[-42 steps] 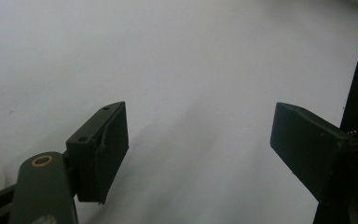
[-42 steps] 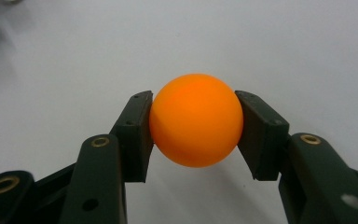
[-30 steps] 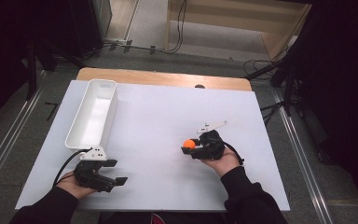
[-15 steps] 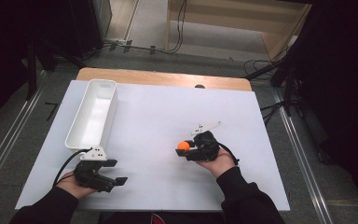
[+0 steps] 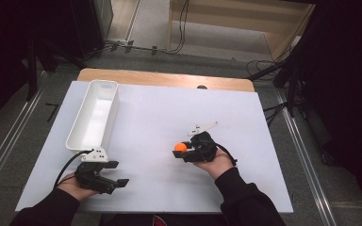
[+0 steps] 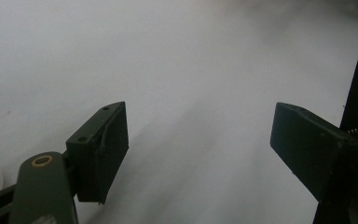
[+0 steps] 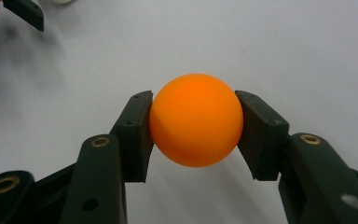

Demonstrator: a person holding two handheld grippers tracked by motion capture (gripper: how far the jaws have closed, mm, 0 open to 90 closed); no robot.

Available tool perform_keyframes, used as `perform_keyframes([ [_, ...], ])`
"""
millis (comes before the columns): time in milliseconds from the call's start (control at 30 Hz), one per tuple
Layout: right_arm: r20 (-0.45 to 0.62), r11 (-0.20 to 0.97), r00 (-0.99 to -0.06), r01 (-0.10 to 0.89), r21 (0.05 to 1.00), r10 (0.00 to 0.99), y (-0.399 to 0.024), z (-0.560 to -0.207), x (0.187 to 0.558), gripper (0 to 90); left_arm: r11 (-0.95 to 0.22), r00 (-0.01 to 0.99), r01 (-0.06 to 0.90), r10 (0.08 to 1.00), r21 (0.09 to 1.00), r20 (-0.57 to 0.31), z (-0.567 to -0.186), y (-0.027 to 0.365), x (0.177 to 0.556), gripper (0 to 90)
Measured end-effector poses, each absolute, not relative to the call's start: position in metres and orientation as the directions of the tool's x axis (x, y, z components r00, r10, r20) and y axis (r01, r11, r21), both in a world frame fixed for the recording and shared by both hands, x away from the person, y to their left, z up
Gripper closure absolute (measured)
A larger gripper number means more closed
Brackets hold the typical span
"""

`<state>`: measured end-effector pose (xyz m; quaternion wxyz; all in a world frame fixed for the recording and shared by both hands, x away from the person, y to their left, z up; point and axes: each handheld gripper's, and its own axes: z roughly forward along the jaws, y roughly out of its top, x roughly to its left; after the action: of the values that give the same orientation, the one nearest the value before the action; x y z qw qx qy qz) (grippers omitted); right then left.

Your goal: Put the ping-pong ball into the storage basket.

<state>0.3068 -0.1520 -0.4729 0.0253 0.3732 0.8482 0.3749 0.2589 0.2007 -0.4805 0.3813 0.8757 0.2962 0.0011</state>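
Plain orange ball point(image 7: 196, 119) without markings, clamped in right hand-held gripper point(image 7: 193, 130)

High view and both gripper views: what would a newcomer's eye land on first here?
The orange ball stands out, clamped between the right gripper jaws near the middle of the white table. Next comes the long white bin at the table's left. The left gripper, near the front left edge, is open with nothing between its jaws.

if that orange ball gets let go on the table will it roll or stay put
Likely to roll: the orange ball is a smooth sphere and the table is flat. It looks light and hollow, and the right gripper touches only its two sides, so it may slip.
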Motion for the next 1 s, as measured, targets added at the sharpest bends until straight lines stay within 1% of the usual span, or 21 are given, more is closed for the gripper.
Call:
perform_keyframes([
  [333,0.266,0.443,-0.738,0.609,0.658,0.62,-0.133,-0.466,0.317,48.1,-0.535,0.825,0.518,0.519,0.668,-0.225,-0.481,0.201,0.259,19.8],
  [467,0.254,0.457,-0.755,0.591,0.665,0.605,-0.123,-0.462,0.32,48.1,-0.536,0.826,0.517,0.518,0.668,-0.223,-0.48,0.201,0.259,19.8],
  [1000,0.275,0.466,-0.771,0.584,0.664,0.575,-0.101,-0.451,0.326,48.1,-0.531,0.825,0.518,0.518,0.67,-0.227,-0.48,0.201,0.259,19.8],
])
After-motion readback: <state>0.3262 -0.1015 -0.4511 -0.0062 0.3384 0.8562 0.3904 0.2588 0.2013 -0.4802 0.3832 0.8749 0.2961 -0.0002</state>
